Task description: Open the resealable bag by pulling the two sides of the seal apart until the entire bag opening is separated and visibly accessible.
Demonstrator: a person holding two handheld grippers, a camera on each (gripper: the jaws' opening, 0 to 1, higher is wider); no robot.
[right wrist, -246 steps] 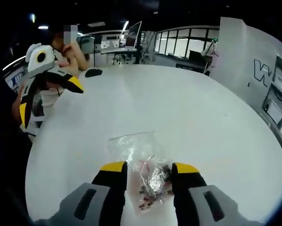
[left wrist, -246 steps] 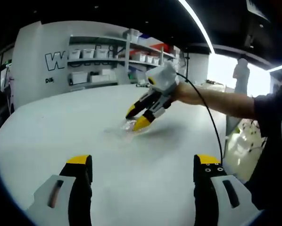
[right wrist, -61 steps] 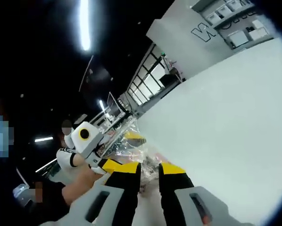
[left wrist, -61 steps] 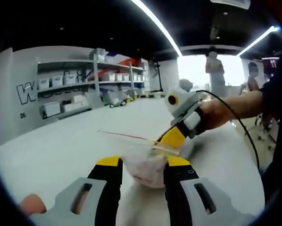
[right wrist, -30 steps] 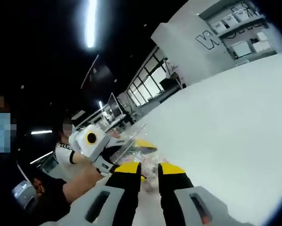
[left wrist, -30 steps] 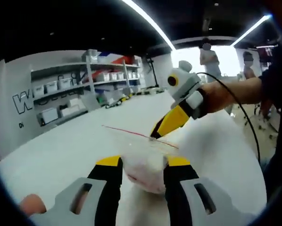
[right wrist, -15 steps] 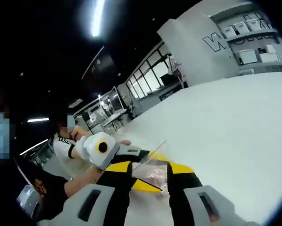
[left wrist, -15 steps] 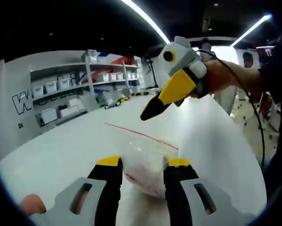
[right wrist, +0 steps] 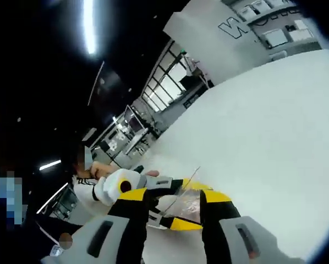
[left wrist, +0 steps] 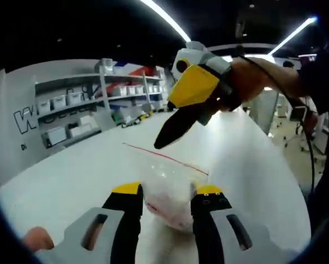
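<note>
Gripping the resealable bag (left wrist: 167, 190) between its narrowly set jaws, the left gripper (left wrist: 167, 192) is holding the clear pouch above the white tabletop (left wrist: 71, 170), well in from its edges, with the red seal strip (left wrist: 164, 158) running across the top. The right gripper (left wrist: 163, 137) is hovering just above that strip, its dark tips apparently close together and clasping nothing. In the right gripper view, the right gripper's (right wrist: 175, 212) jaws are framing the bag (right wrist: 181, 206) and the left gripper (right wrist: 153, 184) beyond.

white table (left wrist: 71, 165), wall shelves (left wrist: 71, 110) with white bins (left wrist: 59, 101)
</note>
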